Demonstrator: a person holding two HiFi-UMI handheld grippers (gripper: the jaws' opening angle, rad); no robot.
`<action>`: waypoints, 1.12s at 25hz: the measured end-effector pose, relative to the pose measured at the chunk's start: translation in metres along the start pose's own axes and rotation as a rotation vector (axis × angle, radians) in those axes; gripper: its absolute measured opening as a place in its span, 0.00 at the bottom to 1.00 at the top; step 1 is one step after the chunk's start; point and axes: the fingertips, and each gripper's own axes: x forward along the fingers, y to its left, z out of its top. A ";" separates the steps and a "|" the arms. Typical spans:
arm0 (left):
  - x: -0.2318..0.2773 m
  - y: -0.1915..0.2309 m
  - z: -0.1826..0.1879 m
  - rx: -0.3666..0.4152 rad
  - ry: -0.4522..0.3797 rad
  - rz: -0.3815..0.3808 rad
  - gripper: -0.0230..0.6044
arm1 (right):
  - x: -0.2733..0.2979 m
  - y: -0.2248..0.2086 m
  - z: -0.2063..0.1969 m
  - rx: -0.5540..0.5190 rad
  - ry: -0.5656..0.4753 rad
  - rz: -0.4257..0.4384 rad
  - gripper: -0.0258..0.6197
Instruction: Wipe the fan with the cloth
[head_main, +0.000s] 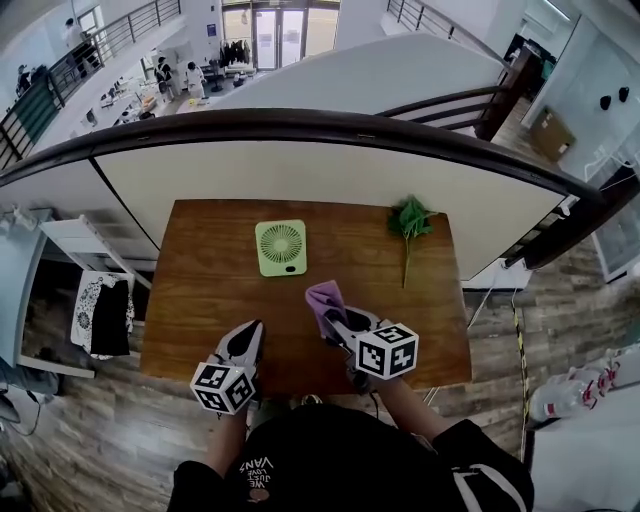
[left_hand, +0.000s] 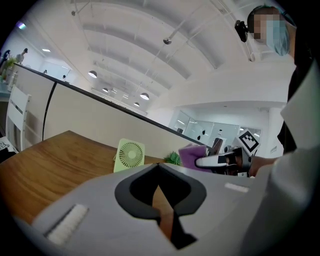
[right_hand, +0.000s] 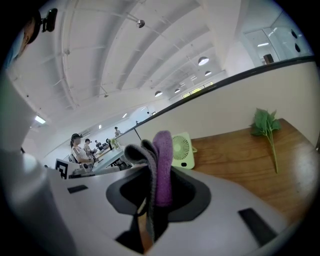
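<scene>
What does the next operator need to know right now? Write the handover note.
Left gripper: jaws shut, empty, over the near part of the wooden table.
Right gripper: shut on the purple cloth, which sticks up out of the jaws.
Green fan: mid-table, grille facing the person, apart from both grippers. A leafy sprig lies to its right.
Done: cloth in hand.
Left: bring the cloth to the fan and wipe it; no contact yet.

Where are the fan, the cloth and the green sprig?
fan (head_main: 281, 243), head view, middle of its round grille.
cloth (right_hand: 162, 160), right gripper view, its purple fold.
green sprig (head_main: 410, 218), head view, its leafy top.
</scene>
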 end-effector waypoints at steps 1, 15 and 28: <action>0.000 -0.002 0.000 0.006 -0.002 0.003 0.06 | -0.002 0.000 -0.002 0.002 0.001 0.003 0.19; -0.005 -0.032 0.001 0.060 -0.026 0.026 0.06 | -0.017 0.009 -0.022 -0.026 0.042 0.050 0.20; -0.014 -0.038 -0.005 0.047 -0.056 0.059 0.06 | -0.018 0.009 -0.029 -0.055 0.060 0.058 0.19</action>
